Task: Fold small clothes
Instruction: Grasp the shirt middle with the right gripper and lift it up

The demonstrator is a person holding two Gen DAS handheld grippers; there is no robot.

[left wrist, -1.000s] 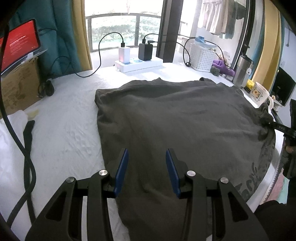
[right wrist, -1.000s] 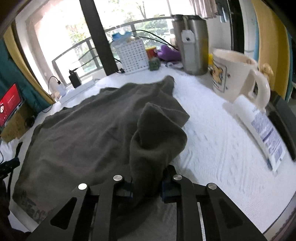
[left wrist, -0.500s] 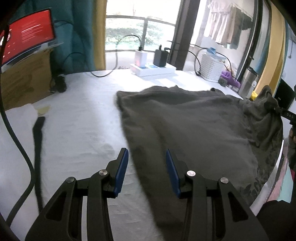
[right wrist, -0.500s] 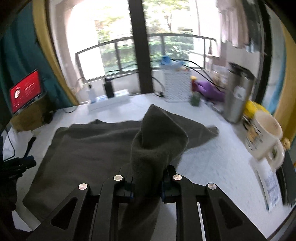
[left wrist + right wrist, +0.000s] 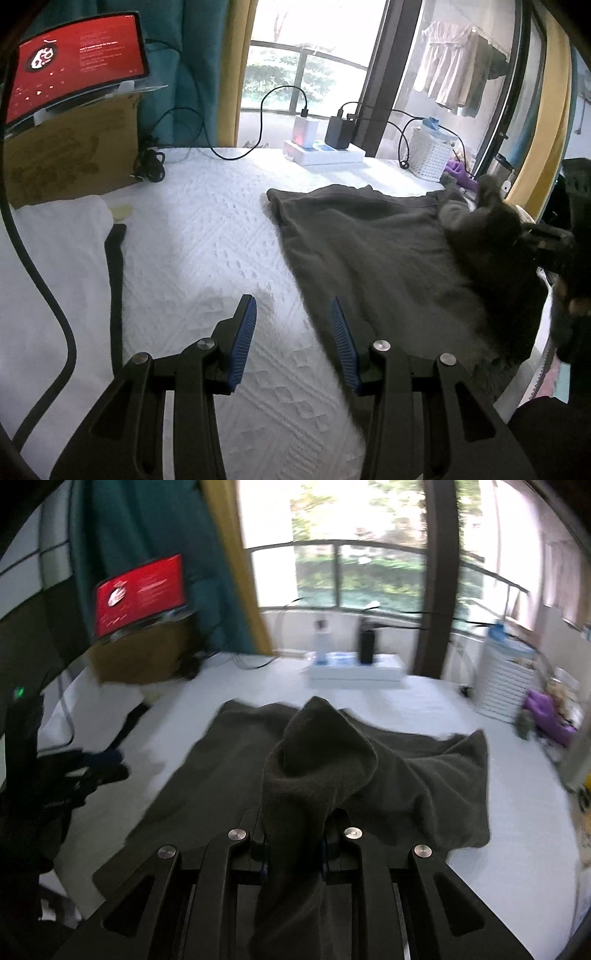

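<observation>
A dark grey T-shirt [image 5: 388, 258] lies spread on the white table cover [image 5: 207, 236]. My right gripper [image 5: 293, 845] is shut on a bunched edge of the T-shirt [image 5: 317, 760] and holds it lifted above the rest of the cloth. In the left wrist view the right gripper [image 5: 546, 251] shows at the far right with the raised cloth. My left gripper [image 5: 293, 332] is open and empty, low over the table cover, with its right finger at the shirt's left edge. The left gripper [image 5: 92, 771] shows blurred at the left of the right wrist view.
A power strip with chargers [image 5: 325, 151] and a white basket [image 5: 430, 155] stand at the back. A cardboard box [image 5: 70, 158] with a red screen [image 5: 77, 85] is at back left. A black cable [image 5: 114, 288] and folded white cloth [image 5: 51, 266] lie at left.
My right gripper has lifted the shirt's edge and carried it leftward over the shirt. My left gripper has moved left off the shirt to its left edge, still open.
</observation>
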